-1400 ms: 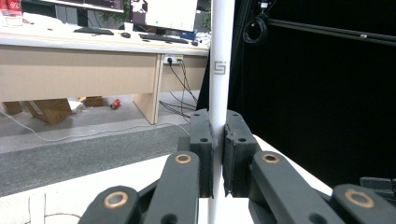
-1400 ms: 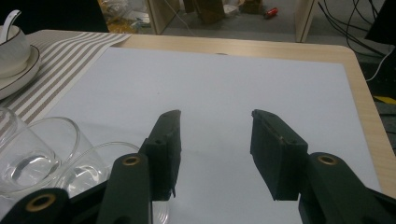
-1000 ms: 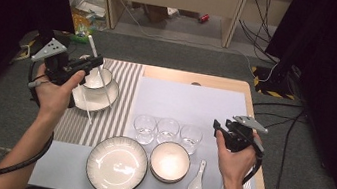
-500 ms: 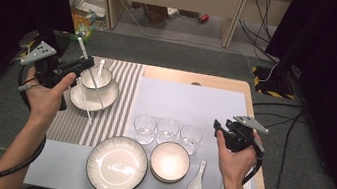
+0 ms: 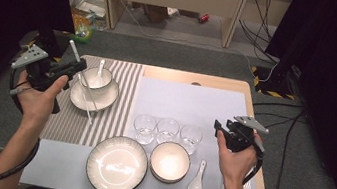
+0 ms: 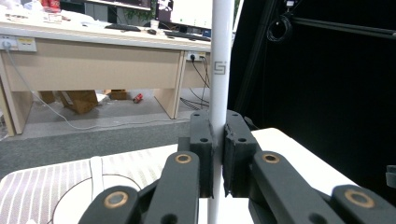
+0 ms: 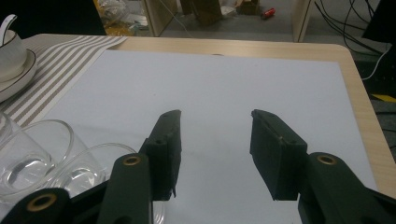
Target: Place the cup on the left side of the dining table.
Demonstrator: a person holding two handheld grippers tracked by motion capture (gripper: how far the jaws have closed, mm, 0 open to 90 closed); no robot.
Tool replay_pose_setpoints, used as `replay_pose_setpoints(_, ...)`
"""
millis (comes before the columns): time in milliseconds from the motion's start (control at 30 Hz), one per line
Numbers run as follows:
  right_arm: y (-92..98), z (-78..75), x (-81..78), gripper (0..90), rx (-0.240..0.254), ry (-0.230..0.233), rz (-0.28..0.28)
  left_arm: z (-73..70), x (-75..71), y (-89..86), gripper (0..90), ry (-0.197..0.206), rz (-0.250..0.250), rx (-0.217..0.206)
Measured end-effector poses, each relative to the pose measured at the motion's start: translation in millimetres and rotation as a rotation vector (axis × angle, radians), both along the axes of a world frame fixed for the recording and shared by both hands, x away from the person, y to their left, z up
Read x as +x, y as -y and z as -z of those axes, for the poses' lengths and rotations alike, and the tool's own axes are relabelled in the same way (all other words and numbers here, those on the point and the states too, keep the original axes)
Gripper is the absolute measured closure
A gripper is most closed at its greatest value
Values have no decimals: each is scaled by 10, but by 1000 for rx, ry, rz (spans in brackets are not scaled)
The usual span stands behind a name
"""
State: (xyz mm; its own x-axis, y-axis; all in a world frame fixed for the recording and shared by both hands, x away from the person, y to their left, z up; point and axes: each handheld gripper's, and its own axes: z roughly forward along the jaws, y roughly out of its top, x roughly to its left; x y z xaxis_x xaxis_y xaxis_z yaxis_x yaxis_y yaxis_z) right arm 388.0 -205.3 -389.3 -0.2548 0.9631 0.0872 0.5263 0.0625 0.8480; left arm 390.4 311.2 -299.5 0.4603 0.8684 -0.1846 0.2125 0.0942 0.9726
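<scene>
White chopstick point(image 6: 220, 70) clamped upright in left claw point(image 6: 215, 154); right claw point(image 7: 215, 140) gapes, holding nothing.

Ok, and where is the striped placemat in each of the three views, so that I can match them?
High view: striped placemat on the left part of the table, beside the plain white mat.
Left gripper view: in the lower left corner.
Right gripper view: in the upper left, running off the left edge.
Shared landmark: the white bowl on its saucer, which stands on this placemat.
</scene>
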Motion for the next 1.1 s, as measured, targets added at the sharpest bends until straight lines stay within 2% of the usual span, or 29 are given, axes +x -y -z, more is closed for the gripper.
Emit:
replay_pose_setpoints(533, 24, 9, 1, 537, 6, -5, 10, 103, -69, -245, 834, -18, -53, -4)
replay_pose_setpoints(1100, 46, 5, -6, 537, 8, -1, 14, 213, -122, -384, 834, -36, -102, 17)
